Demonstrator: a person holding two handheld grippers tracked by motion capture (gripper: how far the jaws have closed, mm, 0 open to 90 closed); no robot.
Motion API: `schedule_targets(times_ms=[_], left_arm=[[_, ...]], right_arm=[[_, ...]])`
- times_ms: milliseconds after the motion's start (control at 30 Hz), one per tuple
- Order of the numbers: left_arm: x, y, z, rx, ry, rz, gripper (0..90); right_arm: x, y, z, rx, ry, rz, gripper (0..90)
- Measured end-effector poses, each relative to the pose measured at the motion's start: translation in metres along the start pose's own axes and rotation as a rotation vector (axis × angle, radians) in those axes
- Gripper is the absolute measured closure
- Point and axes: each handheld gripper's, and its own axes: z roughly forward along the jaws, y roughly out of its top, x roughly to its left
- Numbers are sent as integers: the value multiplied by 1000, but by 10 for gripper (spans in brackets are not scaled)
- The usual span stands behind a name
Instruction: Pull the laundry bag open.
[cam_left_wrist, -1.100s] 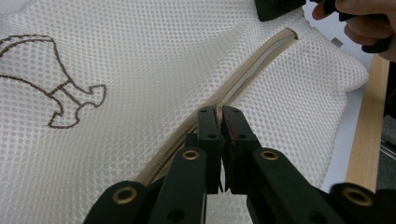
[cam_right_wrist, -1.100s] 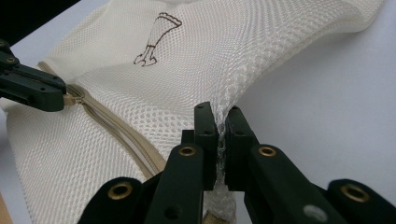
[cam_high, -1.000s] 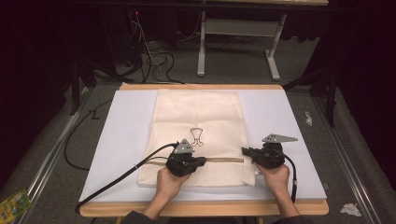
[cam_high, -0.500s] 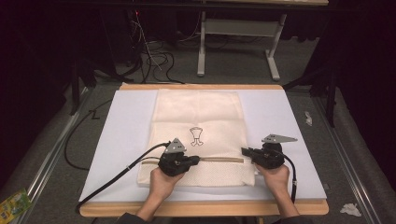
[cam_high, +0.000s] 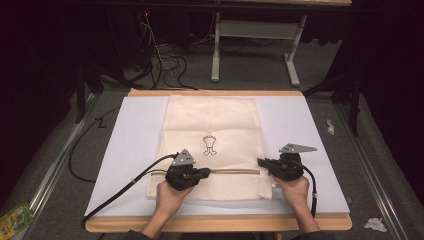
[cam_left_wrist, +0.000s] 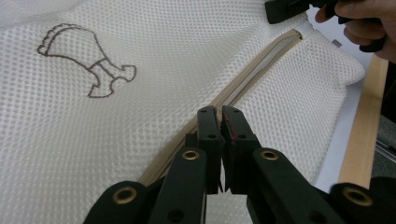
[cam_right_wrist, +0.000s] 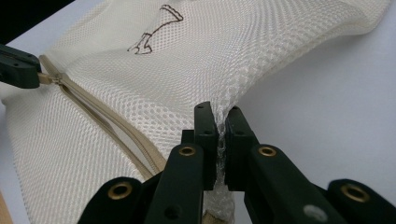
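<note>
A cream mesh bag (cam_high: 210, 120) with a small dark drawing (cam_high: 210, 145) lies flat on the white table cover (cam_high: 135, 140). Its beige zipper (cam_high: 235, 171) runs across the near end, and in the left gripper view the zipper (cam_left_wrist: 261, 65) shows a gap between its two tapes. My left gripper (cam_high: 206, 172) is shut at the zipper's left part. In the right gripper view the left gripper (cam_right_wrist: 35, 74) pinches the beige zipper pull (cam_right_wrist: 46, 78). My right gripper (cam_high: 261, 162) is shut on the bag's right edge, with mesh (cam_right_wrist: 219, 140) bunched between its jaws.
The wooden table edge (cam_high: 220, 224) runs along the front. Black cables (cam_high: 115, 192) trail off the left side. A metal frame (cam_high: 252, 55) and cables stand on the floor behind. Crumpled paper (cam_high: 374, 224) lies at the right, a green packet (cam_high: 12, 220) at the left.
My left gripper has slid a little to the left along the zipper line with the pull. The right gripper has kept still on the bag's edge.
</note>
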Motion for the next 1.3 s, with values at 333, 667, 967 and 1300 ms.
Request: schedule_targets(times_ms=[333, 667, 967, 1300], left_arm=[[4, -2, -8, -15, 3, -14, 869], [10, -10, -22, -38, 26, -39, 869], [13, -14, -29, -42, 40, -48, 869], [19, -17, -39, -65, 57, -70, 868]], right_arm=[[-1, 0, 0, -1, -1, 10, 875], [-2, 0, -1, -2, -3, 14, 875], [-3, 0, -2, -11, 19, 19, 875], [-4, 0, -2, -15, 23, 22, 874]])
